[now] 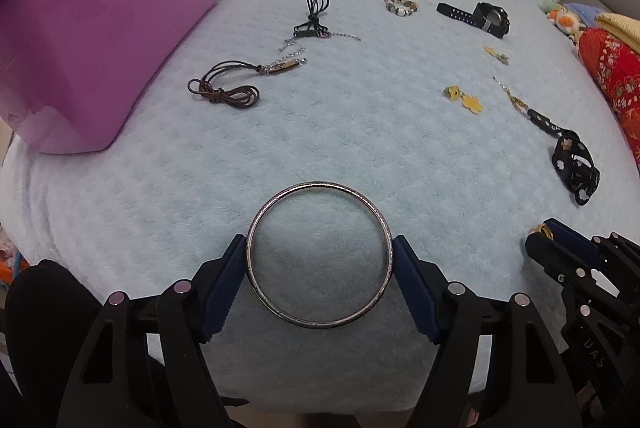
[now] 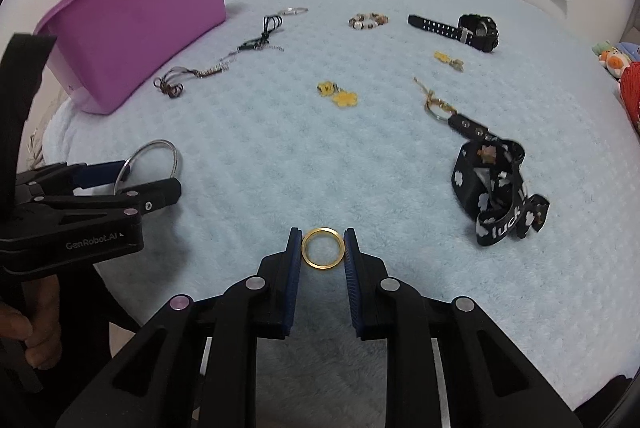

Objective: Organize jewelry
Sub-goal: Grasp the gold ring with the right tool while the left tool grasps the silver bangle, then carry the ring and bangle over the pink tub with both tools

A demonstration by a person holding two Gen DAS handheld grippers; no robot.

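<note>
Gripping silver bangle [image 1: 318, 255] across its width in left gripper [image 1: 319, 256]; pinching gold ring [image 2: 323, 248] in right gripper [image 2: 322, 248]. Keeping both level while carrying toward purple bin [image 2: 136, 24].

Pale blue blanket [image 2: 280, 156] (fleecy), bearing purple tub [image 2: 136, 28], black watch [image 2: 472, 28], beaded bracelet [image 2: 368, 20], cord necklaces [image 1: 228, 88], patterned lanyard [image 2: 500, 192].

Shiny metal bangle [image 1: 318, 255], glossy gold ring [image 2: 323, 248], fluffy matt blanket [image 1: 340, 148], smooth purple plastic bin [image 1: 92, 28]
</note>
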